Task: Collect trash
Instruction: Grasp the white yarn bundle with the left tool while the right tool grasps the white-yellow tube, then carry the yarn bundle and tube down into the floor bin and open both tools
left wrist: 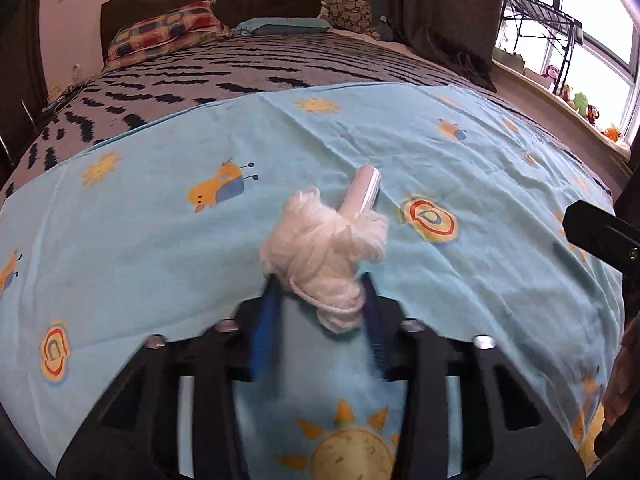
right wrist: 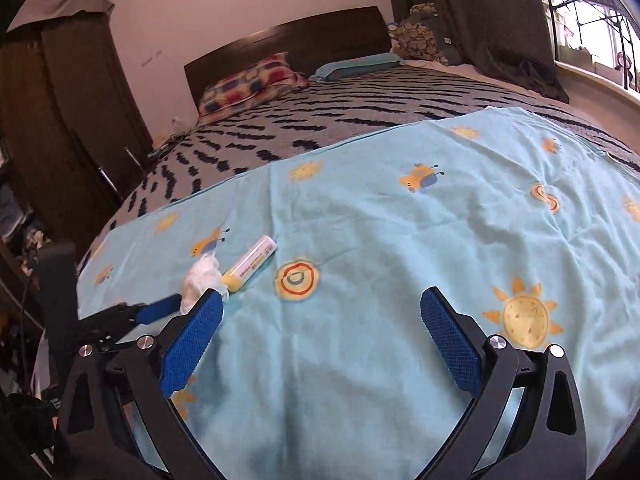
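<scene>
Left gripper (left wrist: 320, 280) squeezed on white fluff ball (left wrist: 320, 248): soft, light, squishy, grab mid. Right gripper (right wrist: 320, 308) wide apart, w/ nothing. Tube (right wrist: 250, 264) just beyond.

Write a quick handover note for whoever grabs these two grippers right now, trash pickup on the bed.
Left gripper: closing around the white wad of fluff on the blue sheet; the view is blurred, so a firm grip is not certain.
Right gripper: open, empty, above the sheet.
Yellow-and-white tube lies on the sheet just behind the wad, possibly touching it.
Done: nothing visibly collected yet. No bin in view.
Left: secure and lift the wad, then pick up the tube.
</scene>
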Available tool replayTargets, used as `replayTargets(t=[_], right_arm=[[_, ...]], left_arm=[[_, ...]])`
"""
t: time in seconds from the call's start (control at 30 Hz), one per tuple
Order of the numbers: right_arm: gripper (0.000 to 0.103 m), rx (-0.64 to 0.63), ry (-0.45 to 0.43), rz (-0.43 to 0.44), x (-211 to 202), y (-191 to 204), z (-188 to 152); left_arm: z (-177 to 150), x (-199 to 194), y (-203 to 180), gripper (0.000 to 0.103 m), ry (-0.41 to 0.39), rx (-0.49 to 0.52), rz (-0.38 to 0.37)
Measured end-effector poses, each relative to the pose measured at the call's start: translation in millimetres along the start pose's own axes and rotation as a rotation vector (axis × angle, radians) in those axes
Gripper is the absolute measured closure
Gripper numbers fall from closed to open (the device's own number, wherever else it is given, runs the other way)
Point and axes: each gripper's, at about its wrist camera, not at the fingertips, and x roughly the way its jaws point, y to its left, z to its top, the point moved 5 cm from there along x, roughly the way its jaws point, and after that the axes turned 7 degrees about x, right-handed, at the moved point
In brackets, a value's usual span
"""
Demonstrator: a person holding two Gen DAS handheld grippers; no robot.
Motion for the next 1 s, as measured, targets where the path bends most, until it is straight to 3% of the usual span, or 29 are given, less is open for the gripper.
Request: replayTargets(t=[0.1, 0.3, 0.4, 0.47, 0.6, 0.7, 0.77, 1.0], right_arm=[[0.004, 0.006, 0.013, 0.034, 7, 13, 3], [0.004, -0.048, 0.080, 0.048, 49, 60, 0], [0.016, -0.061, 0.111, 0.024, 75, 78, 0], [0.032, -0.054, 0.147, 0.011, 92, 84, -3], [0.045, -0.051, 0.223, -0.064, 130, 90, -16], [0.066, -0.066, 0.206, -0.120, 136, 87, -19], [0.080, -0.057, 0.204, -0.097, 130, 85, -18], [0.082, -0.154, 0.148, -0.050, 76, 88, -29]], left_arm=[[-2, -9, 8, 0.087, -0.029, -0.035, -0.027], [-19, -51, 36, 0.088, -0.080, -0.046, 0.049], [-37, -69, 52, 0.088, -0.089, -0.045, 0.070], [-51, -79, 61, 0.088, -0.090, -0.041, 0.078], [-67, -94, 75, 0.087, -0.092, -0.055, 0.083], [-71, -102, 79, 0.087, -0.103, -0.050, 0.087], [-72, -106, 79, 0.087, -0.109, -0.043, 0.092], [-84, -125, 63, 0.087, -0.136, -0.033, 0.078]])
